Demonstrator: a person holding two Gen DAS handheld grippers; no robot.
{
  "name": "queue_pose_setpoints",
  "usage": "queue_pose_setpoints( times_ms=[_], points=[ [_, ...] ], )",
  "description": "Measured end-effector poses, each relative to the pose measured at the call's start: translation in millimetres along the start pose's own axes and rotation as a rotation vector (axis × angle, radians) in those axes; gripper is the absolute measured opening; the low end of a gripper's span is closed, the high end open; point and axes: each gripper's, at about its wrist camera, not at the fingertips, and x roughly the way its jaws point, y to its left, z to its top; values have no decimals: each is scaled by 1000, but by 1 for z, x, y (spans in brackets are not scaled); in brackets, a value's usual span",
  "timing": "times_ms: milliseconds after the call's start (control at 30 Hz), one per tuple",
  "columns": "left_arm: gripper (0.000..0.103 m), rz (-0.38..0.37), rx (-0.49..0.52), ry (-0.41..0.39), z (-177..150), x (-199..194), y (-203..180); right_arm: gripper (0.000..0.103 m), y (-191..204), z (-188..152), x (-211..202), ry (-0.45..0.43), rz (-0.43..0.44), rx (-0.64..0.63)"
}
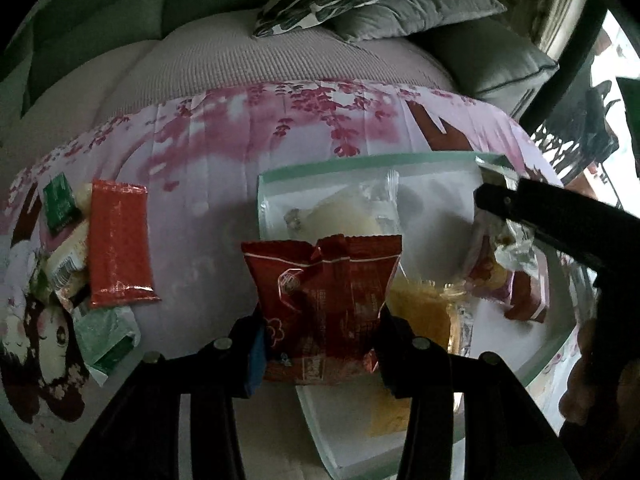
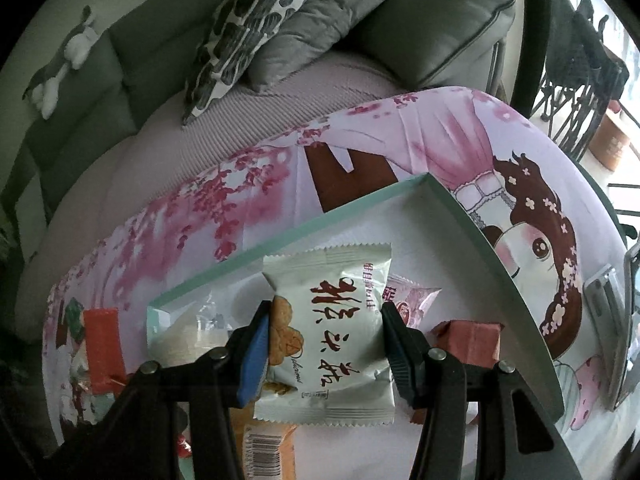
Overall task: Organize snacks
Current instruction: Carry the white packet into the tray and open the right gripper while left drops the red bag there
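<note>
Your left gripper (image 1: 320,332) is clamped on a dark red snack packet (image 1: 322,300), which juts out toward 12 o'clock between the pads, above the near edge of the white tray (image 1: 360,162). At 9 o'clock from it, a flat red sachet (image 1: 120,244) lies on the pink cartoon-print cloth (image 1: 208,208) covering the desk. Your right gripper (image 2: 324,344) is clamped on a white biscuit packet (image 2: 332,328), held over the same tray (image 2: 280,236), with a reddish-brown packet (image 2: 468,340) at 3 o'clock.
</note>
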Motion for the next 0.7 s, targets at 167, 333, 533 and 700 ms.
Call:
queue_pose_setpoints(
  times_ms=[167,333,533,700],
  points=[
    [47,21,19,13,-2,0,-6,56,-2,1,5,14,4,-4],
    [47,31,40,30,-10,0,-11,56,1,0,11,30,22,-11],
    [48,38,71,45,-16,4,-19,56,6,-1,19,38,30,-39],
    [48,43,81,63,-18,10,-22,56,9,-2,20,32,22,-64]
  ],
)
